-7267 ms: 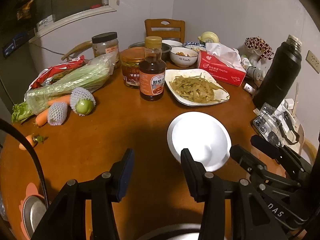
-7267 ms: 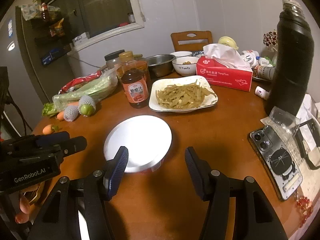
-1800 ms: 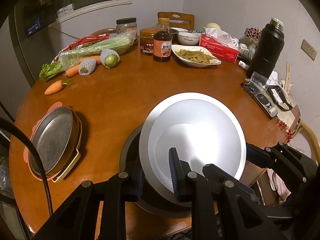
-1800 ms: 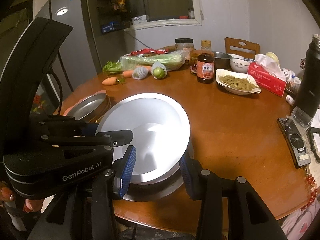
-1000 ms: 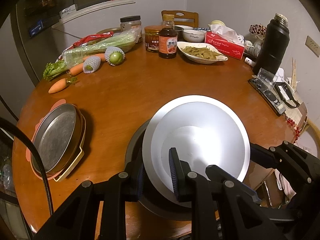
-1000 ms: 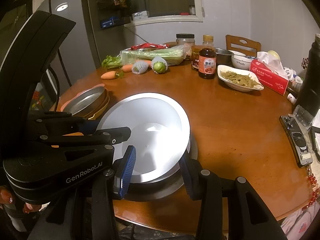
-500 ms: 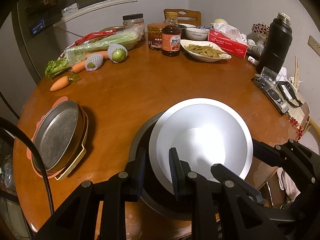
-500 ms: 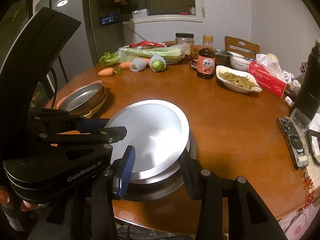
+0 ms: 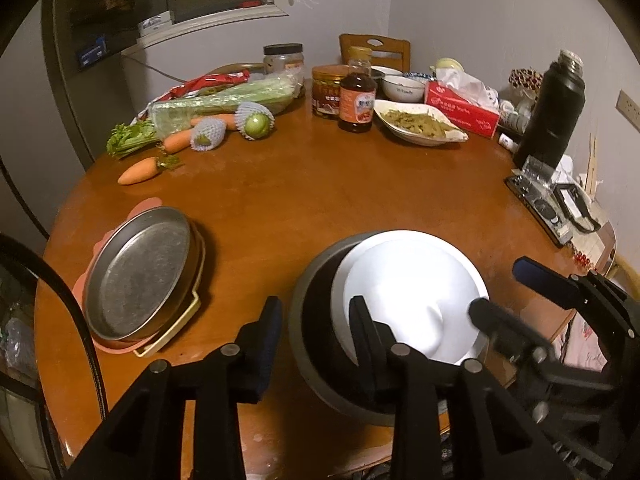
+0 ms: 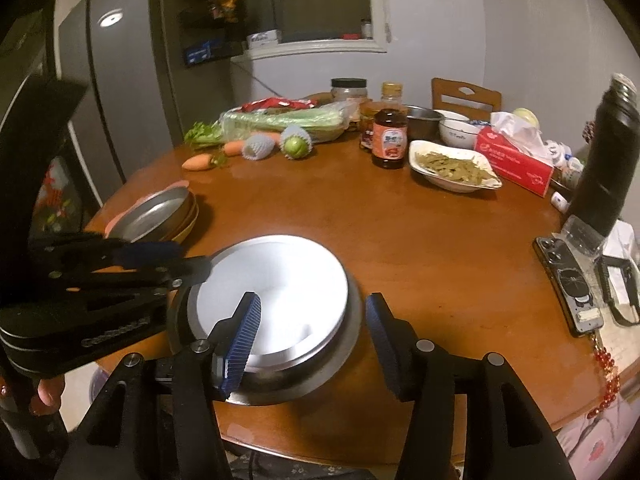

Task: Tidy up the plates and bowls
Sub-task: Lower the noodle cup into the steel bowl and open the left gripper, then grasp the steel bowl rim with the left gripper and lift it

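A white plate point(image 9: 408, 292) point(image 10: 276, 284) lies inside a wide dark grey bowl point(image 9: 316, 364) point(image 10: 352, 328) at the table's near edge. My left gripper point(image 9: 316, 332) straddles their left rims. Its jaws are opening, and the pads stand off the rims. My right gripper point(image 10: 312, 336) straddles the plate's near right part and the bowl's rim. Its jaws are also opening, and the pads touch neither. In the left wrist view the right gripper point(image 9: 516, 296) reaches in from the right. In the right wrist view the left gripper point(image 10: 168, 260) comes from the left.
A metal pan point(image 9: 140, 276) point(image 10: 152, 216) sits stacked on a pink mat to the left. Far across the table are a dish of greens point(image 9: 420, 122), a sauce bottle point(image 9: 356, 92), jars, carrots, celery, a tissue box point(image 9: 460, 108), a black flask point(image 9: 552, 108) and a phone point(image 10: 568, 284).
Both grippers' jaws have spread apart and let go of the white plate, which now rests lower inside the grey bowl. Neither hand has shifted much.
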